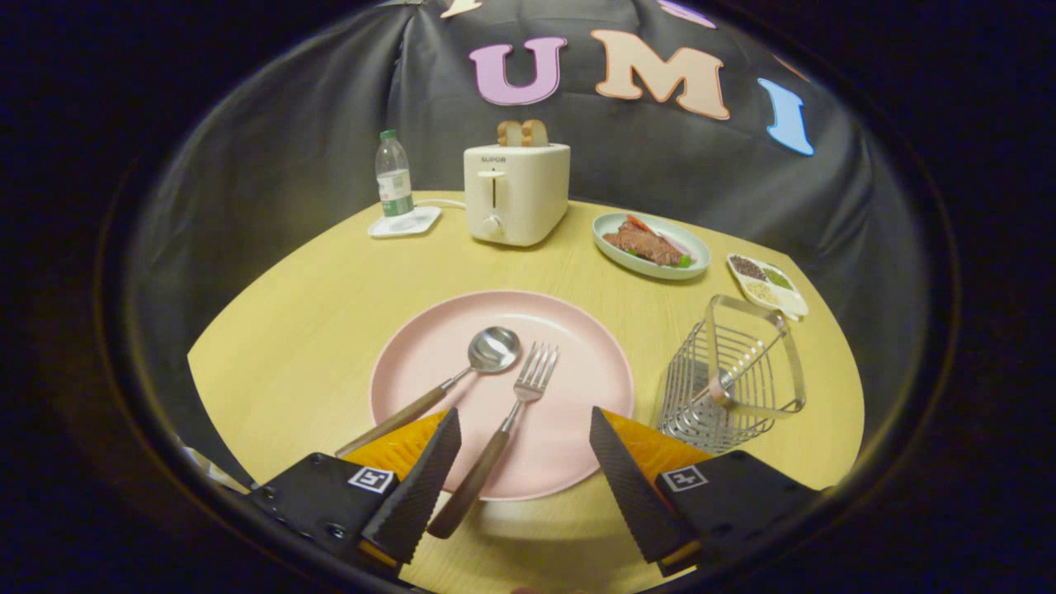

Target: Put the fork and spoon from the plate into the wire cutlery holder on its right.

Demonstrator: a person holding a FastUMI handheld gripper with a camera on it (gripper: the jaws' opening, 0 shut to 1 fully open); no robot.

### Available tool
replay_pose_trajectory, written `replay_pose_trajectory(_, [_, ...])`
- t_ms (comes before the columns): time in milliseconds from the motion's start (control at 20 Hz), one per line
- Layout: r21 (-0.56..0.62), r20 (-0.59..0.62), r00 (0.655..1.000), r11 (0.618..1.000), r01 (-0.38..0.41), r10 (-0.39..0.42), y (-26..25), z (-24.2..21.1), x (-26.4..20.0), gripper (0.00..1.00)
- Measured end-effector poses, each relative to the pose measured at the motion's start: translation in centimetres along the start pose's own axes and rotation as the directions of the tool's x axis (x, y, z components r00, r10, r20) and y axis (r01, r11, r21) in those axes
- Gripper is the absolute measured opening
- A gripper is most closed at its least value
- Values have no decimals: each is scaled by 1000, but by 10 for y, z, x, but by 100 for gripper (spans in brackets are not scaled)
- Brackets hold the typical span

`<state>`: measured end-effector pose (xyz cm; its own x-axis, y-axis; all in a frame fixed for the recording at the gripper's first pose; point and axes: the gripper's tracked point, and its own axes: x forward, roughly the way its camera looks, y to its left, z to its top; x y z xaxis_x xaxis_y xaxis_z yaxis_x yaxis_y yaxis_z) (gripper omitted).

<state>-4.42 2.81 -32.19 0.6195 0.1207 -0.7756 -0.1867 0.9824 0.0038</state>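
**Hovering open over the plate's near rim**

Hanging low above the tabletop (313, 330), the gripper (524, 450) has its jaws spread wide and grips nothing. The pink plate (569, 355) serves as landmark for everything else. On it lie the fork (505, 425) and the spoon (462, 375), side by side, heads toward the plate's middle and wooden handles running out over its near rim. The fork's handle sits in the gap between the fingers, closer to the left one and touching neither; the spoon lies to the left of the fork, its handle passing behind the left finger.

Just right of the plate stands the wire cutlery holder (730, 379), upright. Beyond the plate, a cream toaster (516, 194) stands with two slices of bread (522, 133) poking out of its top. Left of the toaster, a water bottle (393, 175) stands on a small white tray (406, 223). Beyond the plate to the right sits a pale green dish (652, 243) with meat, and farther right a small divided dish (767, 285) of seasonings.
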Motion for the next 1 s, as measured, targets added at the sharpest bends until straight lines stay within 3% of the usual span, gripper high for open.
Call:
replay_pose_trajectory(100, [-4,-21,1000,1000,-11,11,3,-5,2,100])
replay_pose_trajectory(150, [-7,-27,1000,1000,-13,13,5,-6,4,95])
replay_pose_trajectory(350, [-13,-57,998,1000,-16,15,10,-11,11,73])
replay_pose_trajectory(700, [0,-103,995,1000,-11,11,13,-18,13,24])
replay_pose_trajectory(800, [11,-121,992,1000,-20,21,15,-19,13,24])
replay_pose_trajectory(850, [4,-115,993,1000,12,-12,8,-17,13,22])
replay_pose_trajectory(1000, [16,-126,992,1000,6,-4,9,-15,14,15])
